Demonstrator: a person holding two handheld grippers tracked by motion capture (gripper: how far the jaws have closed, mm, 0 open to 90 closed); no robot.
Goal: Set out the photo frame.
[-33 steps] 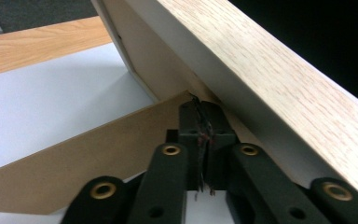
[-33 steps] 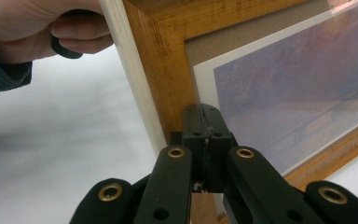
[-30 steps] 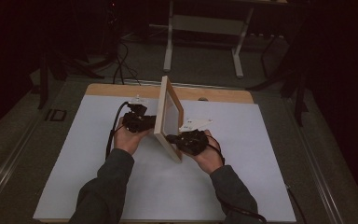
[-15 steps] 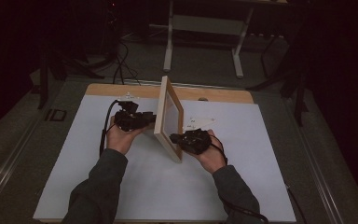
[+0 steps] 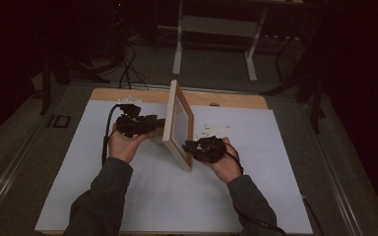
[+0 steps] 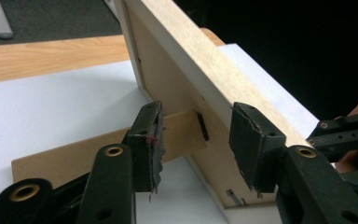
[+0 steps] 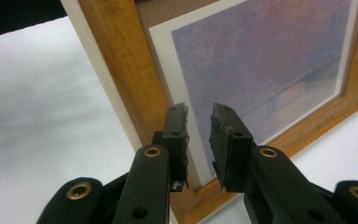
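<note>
Both claws, left (image 5: 158, 122) and right (image 5: 187, 146), just opened, flank the upright picture frame (image 5: 178, 123) facing right.

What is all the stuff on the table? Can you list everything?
picture frame: one, light wood, standing upright mid-table on its back stand
back stand: one, tan, propping the frame from behind
table: one, white top with a wooden far edge
white bits: a few, small, right of the frame
left gripper: one, black, jaws open behind the frame
right gripper: one, black, jaws open before the frame's front
</note>
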